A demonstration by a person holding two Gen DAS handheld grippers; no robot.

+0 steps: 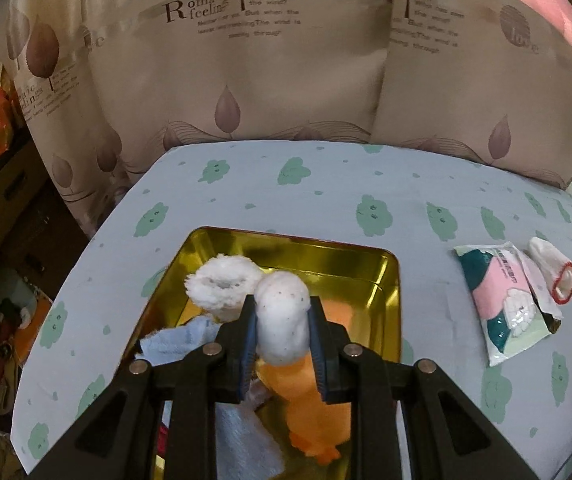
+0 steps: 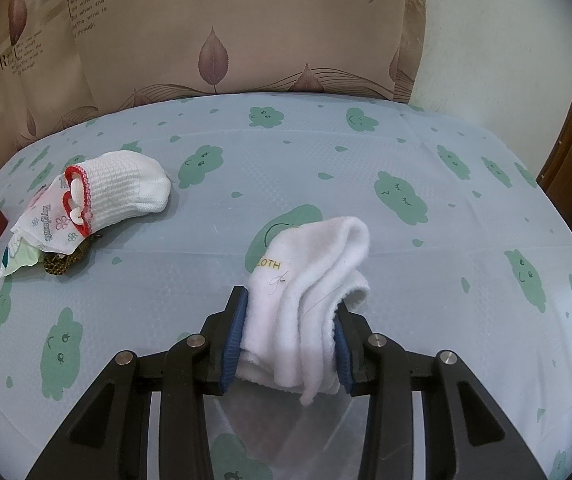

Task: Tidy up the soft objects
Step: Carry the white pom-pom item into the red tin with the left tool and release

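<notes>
Gold tin, rectangular and glossy, lies directly beneath the left gripper; an orange plush and pale blue cloth rest inside. Folded white fleece cloth, lettered in yellow, is pinched by the right gripper over the table. Fluffy white sock, speckled, is clamped between the left gripper's pads above the tin.

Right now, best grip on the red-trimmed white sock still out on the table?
Probably pinch the red-trimmed white sock across its rounded toe end, coming from the open table side. The cuff end lies on top of the tissue packets, so gripping there risks snagging them.
</notes>
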